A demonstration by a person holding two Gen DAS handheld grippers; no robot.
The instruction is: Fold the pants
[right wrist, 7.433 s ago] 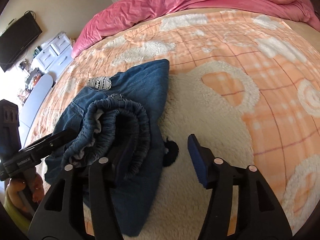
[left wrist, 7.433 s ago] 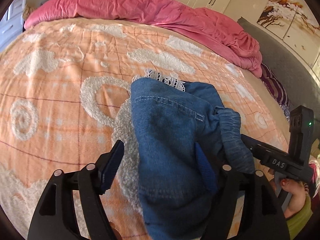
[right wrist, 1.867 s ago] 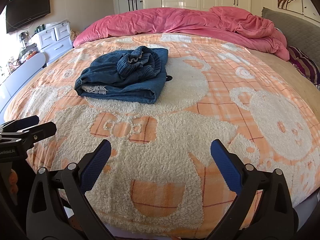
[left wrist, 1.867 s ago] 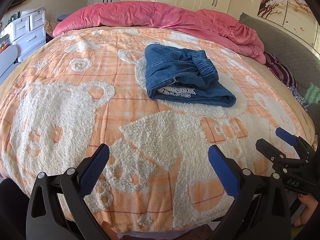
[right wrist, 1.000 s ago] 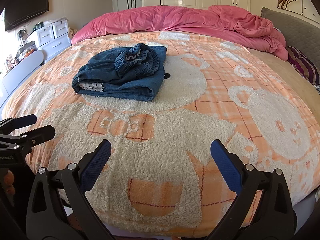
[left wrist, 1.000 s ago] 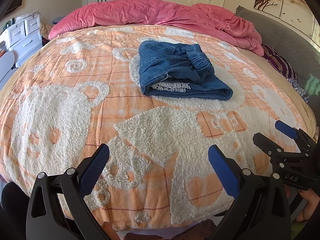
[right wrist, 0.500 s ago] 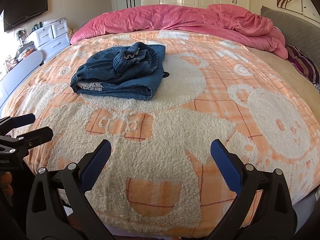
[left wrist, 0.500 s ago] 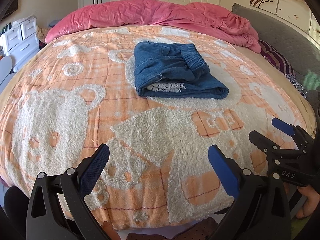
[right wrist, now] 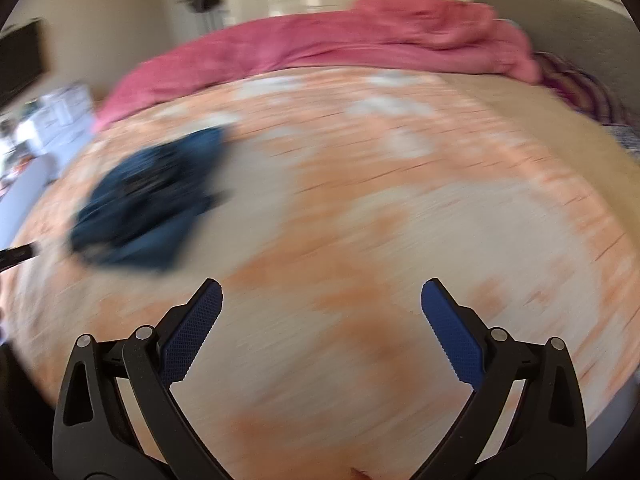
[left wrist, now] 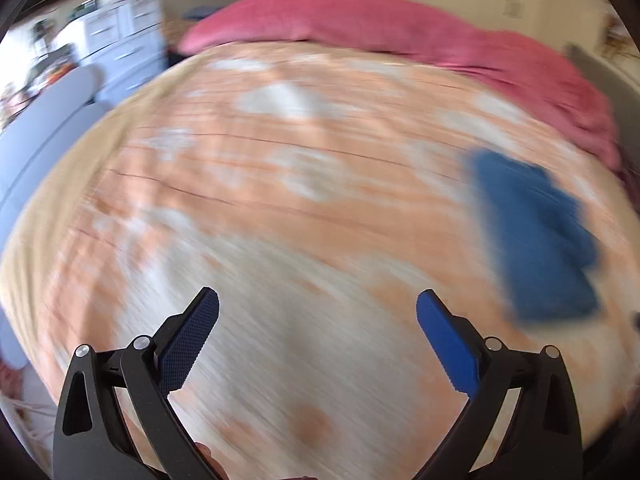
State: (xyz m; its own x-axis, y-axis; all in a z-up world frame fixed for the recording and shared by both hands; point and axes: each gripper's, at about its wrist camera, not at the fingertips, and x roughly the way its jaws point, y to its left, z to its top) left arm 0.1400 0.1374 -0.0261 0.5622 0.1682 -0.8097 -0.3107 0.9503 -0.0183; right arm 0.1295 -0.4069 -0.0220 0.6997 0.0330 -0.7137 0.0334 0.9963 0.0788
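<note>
Both views are smeared by motion blur. The folded blue denim pants [left wrist: 532, 236] lie on the orange and white blanket [left wrist: 280, 184], at the right edge of the left wrist view. In the right wrist view the pants [right wrist: 148, 200] sit at the left. My left gripper [left wrist: 318, 308] is open over bare blanket, well left of the pants, with nothing between its fingers. My right gripper [right wrist: 322, 300] is open too, to the right of the pants and apart from them. A dark tip of the other tool [right wrist: 16, 256] shows at the left edge.
A crumpled pink duvet [left wrist: 380, 28] runs along the far side of the bed, duvet [right wrist: 360, 44]. White drawers [left wrist: 120, 36] and a pale blue-grey shape [left wrist: 44, 120] stand beyond the bed's left side. A grey headboard [right wrist: 580, 28] is at the right.
Both cameras have swung apart: the pants slid from the middle to the right edge of the left view and to the left of the right view. Both grippers stay open and empty.
</note>
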